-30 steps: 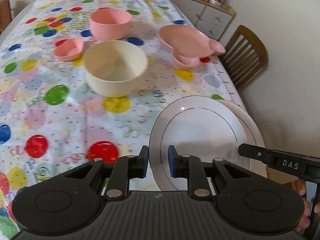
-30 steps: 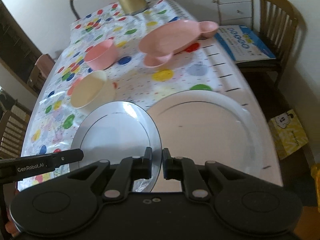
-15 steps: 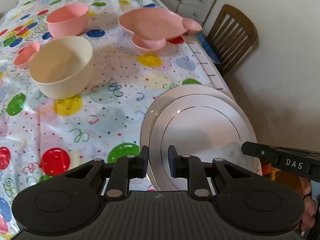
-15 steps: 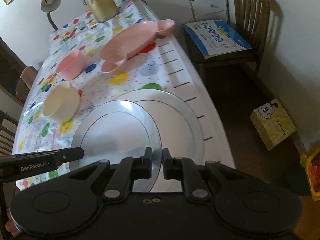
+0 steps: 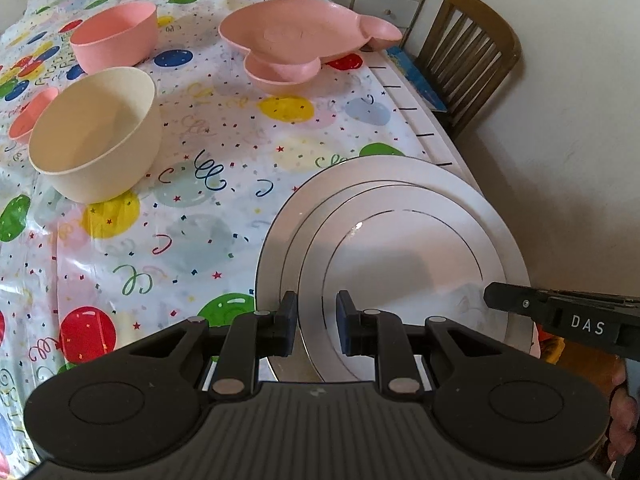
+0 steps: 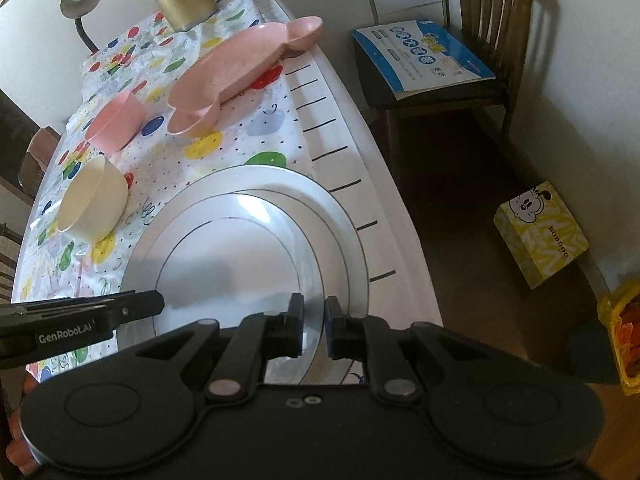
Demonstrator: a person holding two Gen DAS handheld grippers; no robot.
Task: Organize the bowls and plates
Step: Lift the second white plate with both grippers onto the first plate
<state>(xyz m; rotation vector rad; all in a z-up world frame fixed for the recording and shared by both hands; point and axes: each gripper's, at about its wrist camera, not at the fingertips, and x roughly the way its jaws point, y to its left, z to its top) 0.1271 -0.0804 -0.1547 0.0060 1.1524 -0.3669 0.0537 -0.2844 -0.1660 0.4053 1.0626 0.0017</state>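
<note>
Over the big plate [image 5: 472, 196], both tongs [image 5: 317, 322] [image 6: 314, 326] clamp the smaller plate's [image 5: 400, 256] hidden near rim.

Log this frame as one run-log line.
stage: stacking | left gripper: shut on smaller white gold-rimmed plate | right gripper: shut on same plate | plate: over larger white plate | cream bowl: untouched

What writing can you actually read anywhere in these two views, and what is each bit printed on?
"DAS": white letters on the right tool, seen from the left wrist.
"GenRobot.AI": on the left tool, seen from the right wrist.
"BOBDOG": on the yellow box on the floor.
Blue-and-white booklet on the chair: print too small to read.
Tablecloth: only squiggles and balloons, nothing legible.
</note>
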